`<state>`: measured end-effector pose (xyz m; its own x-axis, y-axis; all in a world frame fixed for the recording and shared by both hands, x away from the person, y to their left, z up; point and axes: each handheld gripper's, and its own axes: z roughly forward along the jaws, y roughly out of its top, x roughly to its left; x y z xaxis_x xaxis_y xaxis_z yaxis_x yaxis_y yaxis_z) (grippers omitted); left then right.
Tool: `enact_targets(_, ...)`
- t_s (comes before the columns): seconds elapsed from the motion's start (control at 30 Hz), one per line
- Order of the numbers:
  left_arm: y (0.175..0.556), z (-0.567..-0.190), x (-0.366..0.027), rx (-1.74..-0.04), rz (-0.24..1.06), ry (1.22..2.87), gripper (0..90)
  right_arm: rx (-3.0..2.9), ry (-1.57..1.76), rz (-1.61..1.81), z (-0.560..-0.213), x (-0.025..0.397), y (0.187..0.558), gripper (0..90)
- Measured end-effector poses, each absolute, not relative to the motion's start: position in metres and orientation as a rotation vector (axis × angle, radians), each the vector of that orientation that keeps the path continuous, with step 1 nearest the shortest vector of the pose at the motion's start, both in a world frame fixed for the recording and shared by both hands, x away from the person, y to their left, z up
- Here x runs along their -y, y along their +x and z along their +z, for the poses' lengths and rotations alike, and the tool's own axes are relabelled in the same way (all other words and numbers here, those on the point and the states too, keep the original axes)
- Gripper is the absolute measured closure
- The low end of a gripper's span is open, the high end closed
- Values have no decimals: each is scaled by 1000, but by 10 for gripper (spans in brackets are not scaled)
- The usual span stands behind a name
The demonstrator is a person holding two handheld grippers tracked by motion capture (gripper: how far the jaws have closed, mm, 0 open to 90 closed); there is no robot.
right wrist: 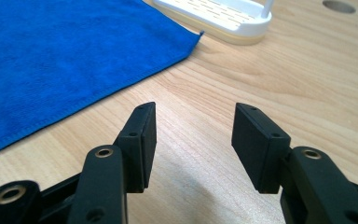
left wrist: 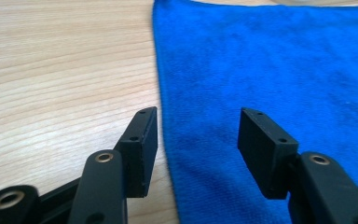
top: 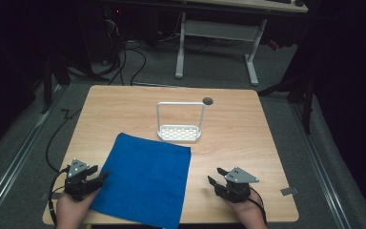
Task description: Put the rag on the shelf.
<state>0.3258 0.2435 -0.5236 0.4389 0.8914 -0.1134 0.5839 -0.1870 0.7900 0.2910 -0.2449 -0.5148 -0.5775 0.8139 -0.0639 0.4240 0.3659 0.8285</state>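
Straddling blue cloth (left wrist: 270,70) edge: left claw (left wrist: 198,140) apart | right claw (right wrist: 193,140) apart over bare table (right wrist: 284,84)

Dim surroundings, lit tabletop, soft shadows

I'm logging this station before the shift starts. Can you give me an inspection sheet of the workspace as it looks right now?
Surface: light wooden table, with a round hole near its far edge.
Job's things: blue microfibre cloth lying flat, its near edge over the table's front edge.
Clutter: white plastic rack with a tall wire handle, just beyond the cloth's far corner.
Grippers: left tongs open at the cloth's left edge; right tongs open over bare wood.
Cables: black cable trailing from the left tongs; more on the floor.
Surroundings: grey carpet, white desk frame behind.
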Motion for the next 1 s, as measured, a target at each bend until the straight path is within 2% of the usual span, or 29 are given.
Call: enact_targets(1.0, 328, -527, -248, -1243, 474, 1905, 512, -2204, 1038, 1123, -519, 224, 295, 518)
